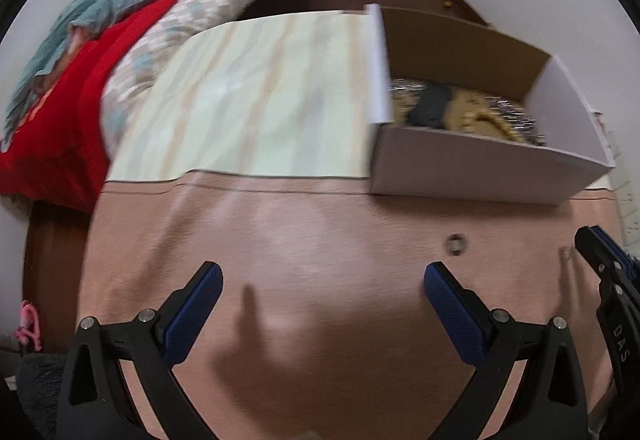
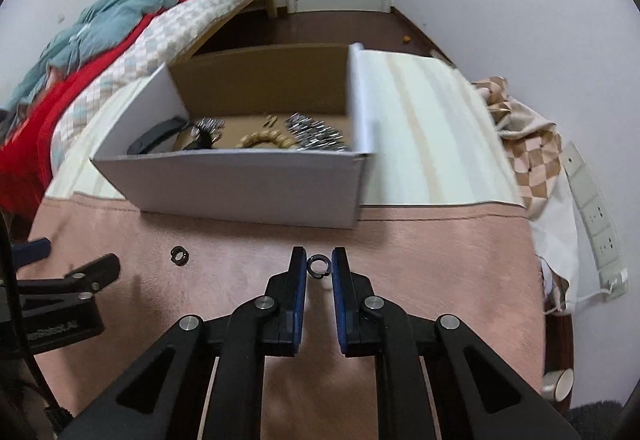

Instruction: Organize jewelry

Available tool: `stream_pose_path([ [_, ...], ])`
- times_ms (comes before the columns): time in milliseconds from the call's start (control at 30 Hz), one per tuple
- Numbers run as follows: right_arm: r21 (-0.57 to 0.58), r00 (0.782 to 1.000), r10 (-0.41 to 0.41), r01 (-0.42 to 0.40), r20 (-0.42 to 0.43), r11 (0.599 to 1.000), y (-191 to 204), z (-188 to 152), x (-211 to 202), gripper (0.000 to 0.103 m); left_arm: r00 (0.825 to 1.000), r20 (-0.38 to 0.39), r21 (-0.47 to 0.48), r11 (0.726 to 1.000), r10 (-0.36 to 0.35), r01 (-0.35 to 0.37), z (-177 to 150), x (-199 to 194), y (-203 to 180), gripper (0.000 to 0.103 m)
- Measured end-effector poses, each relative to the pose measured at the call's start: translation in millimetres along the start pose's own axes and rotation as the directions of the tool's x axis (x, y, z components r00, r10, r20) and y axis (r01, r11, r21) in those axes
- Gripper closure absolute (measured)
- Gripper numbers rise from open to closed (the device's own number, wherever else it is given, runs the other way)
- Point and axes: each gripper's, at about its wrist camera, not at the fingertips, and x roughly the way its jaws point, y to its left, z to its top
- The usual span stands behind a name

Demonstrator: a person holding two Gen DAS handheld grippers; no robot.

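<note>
A white cardboard box (image 2: 240, 191) stands on the table and holds a bead bracelet (image 2: 264, 139), silver chains (image 2: 316, 135) and dark items. It also shows in the left wrist view (image 1: 472, 167). A small dark ring (image 2: 319, 265) sits between the fingertips of my right gripper (image 2: 319, 266), whose jaws stand narrowly apart around it; contact is unclear. A second dark ring (image 2: 179, 254) lies on the pink mat to the left, also in the left wrist view (image 1: 455, 243). My left gripper (image 1: 322, 280) is wide open and empty above the mat.
A pink mat (image 2: 440, 260) covers the near table, a pale striped surface (image 2: 424, 127) lies behind. A bed with red and teal bedding (image 1: 80, 79) is at left. A checkered cloth (image 2: 532, 159) and power strip (image 2: 596, 215) are at right.
</note>
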Motion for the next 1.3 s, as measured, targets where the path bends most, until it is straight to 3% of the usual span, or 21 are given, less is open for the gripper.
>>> stream_pose_path([
  [133,0.056,1.0,-0.023,0.022,0.017,0.998,-23.4,-1.8,-15.4,0.09,0.998,0.011,0.04,0.998,-0.057,0.056,1.2,0.3,-24.6,0.001],
  [267,0.081,0.999,-0.05,0.048,0.022,0.996,-36.9,-2.4,-20.1,0.09,0.997,0.01,0.081,0.994,-0.077,0.076,0.9,2.2,-42.4,0.021],
  [400,0.106,0.998,-0.064,0.061,0.02,0.992,-48.6,-4.1,-21.1,0.09,0.996,0.006,0.097,0.991,-0.088,0.087,1.0,5.1,-54.5,0.033],
  [467,0.113,0.998,-0.065,0.062,0.018,0.992,-51.2,-3.5,-20.8,0.09,0.996,-0.001,0.102,0.99,-0.093,0.093,1.7,8.2,-57.7,0.051],
  [500,0.115,0.998,-0.067,0.065,0.019,0.991,-50.7,-3.8,-20.8,0.09,0.995,-0.007,0.102,0.99,-0.096,0.096,1.7,10.3,-58.5,0.055],
  [800,0.135,0.998,-0.068,0.066,0.015,0.989,-53.0,-4.4,-18.7,0.09,0.994,0.013,0.111,0.988,-0.105,0.103,4.2,11.5,-64.3,0.077],
  [933,0.133,0.998,-0.066,0.063,0.017,0.989,-52.9,-4.2,-18.5,0.09,0.993,0.024,0.115,0.988,-0.111,0.108,4.7,11.4,-63.8,0.092],
  [1300,0.126,0.998,-0.041,0.034,0.057,0.991,-46.4,-0.1,-39.3,0.09,0.987,0.063,0.12,0.983,-0.146,0.138,2.0,-12.9,-61.5,0.093],
])
